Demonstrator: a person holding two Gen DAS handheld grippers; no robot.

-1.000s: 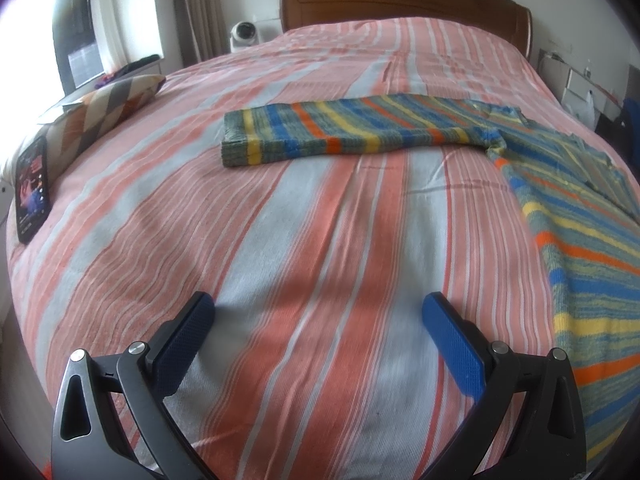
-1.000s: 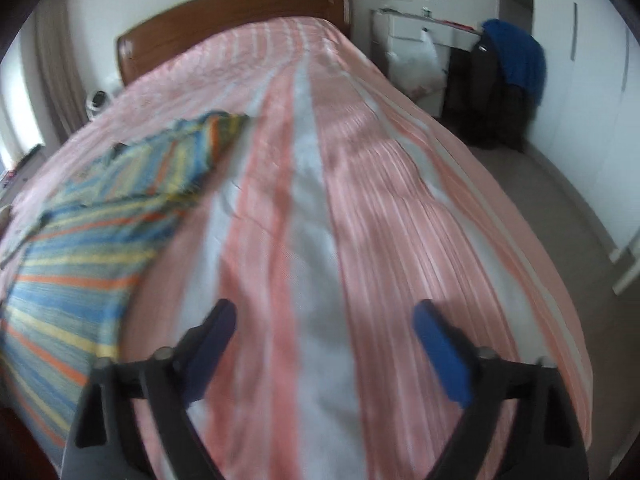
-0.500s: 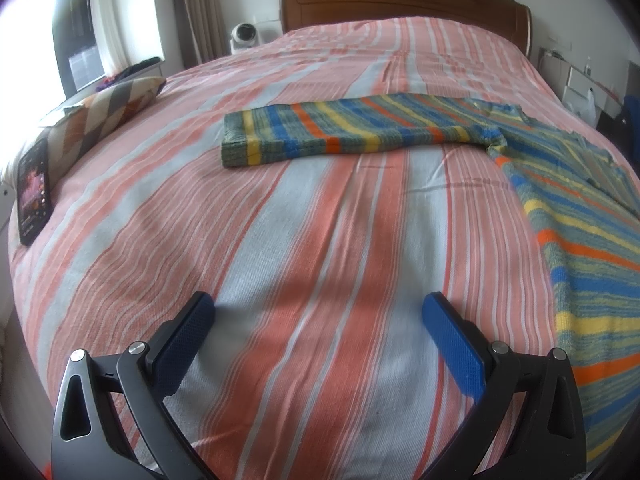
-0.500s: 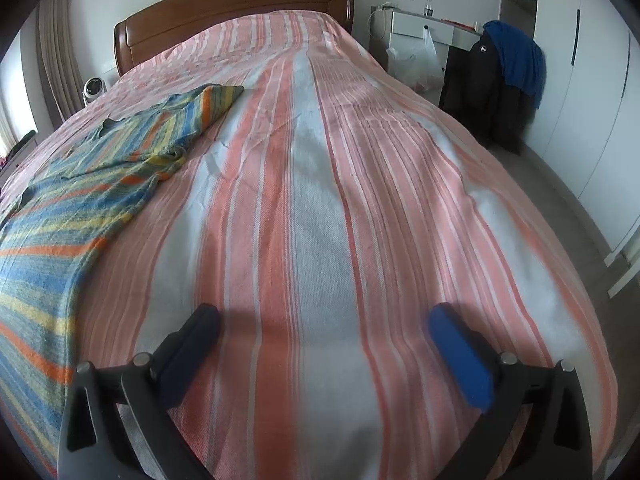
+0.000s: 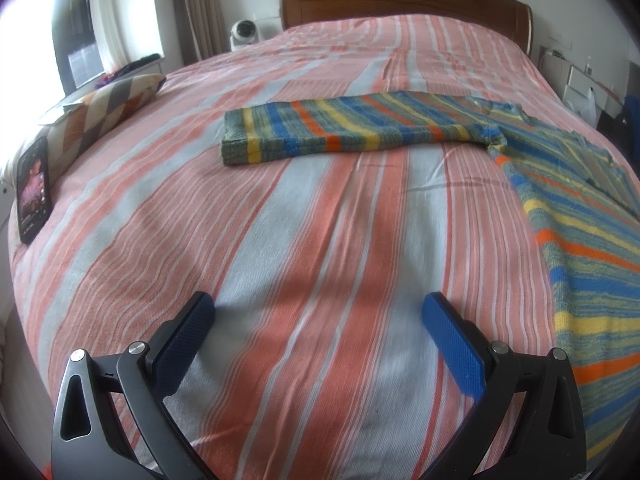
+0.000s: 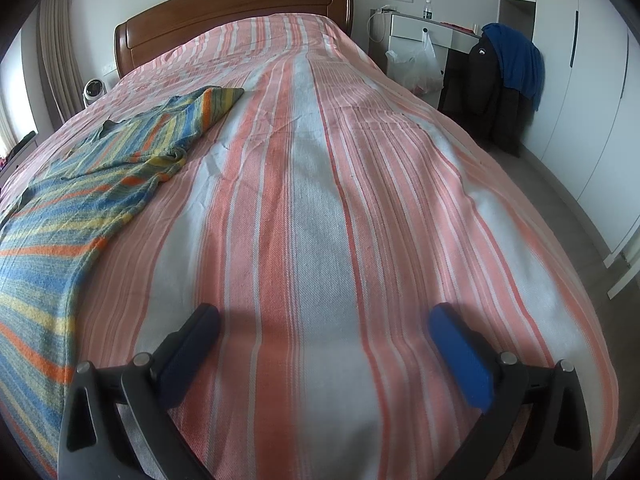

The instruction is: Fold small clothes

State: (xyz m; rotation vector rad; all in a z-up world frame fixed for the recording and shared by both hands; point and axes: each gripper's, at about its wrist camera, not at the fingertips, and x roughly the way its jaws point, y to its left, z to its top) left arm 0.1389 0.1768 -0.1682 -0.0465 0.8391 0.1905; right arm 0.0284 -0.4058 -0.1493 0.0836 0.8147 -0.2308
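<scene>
Both tongs, left tongs (image 5: pixel 318 320) and right tongs (image 6: pixel 324 326), gape wide and hold nothing above the striped bed (image 5: pixel 320 220). The striped sweater (image 5: pixel 360 128) lies flat ahead and right of the left tongs, left of the right. A white plastic bag (image 6: pixel 416 64) hangs far ahead-right; its contents are unclear.

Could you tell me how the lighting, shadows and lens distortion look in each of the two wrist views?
Left wrist view: the bright window at upper left is blown out, the pink-and-white striped bedspread bulges from fisheye, soft shadows lie ahead of the open left gripper. Right wrist view: even light, no glare, curved room edges, shadow before the open right gripper.
</scene>
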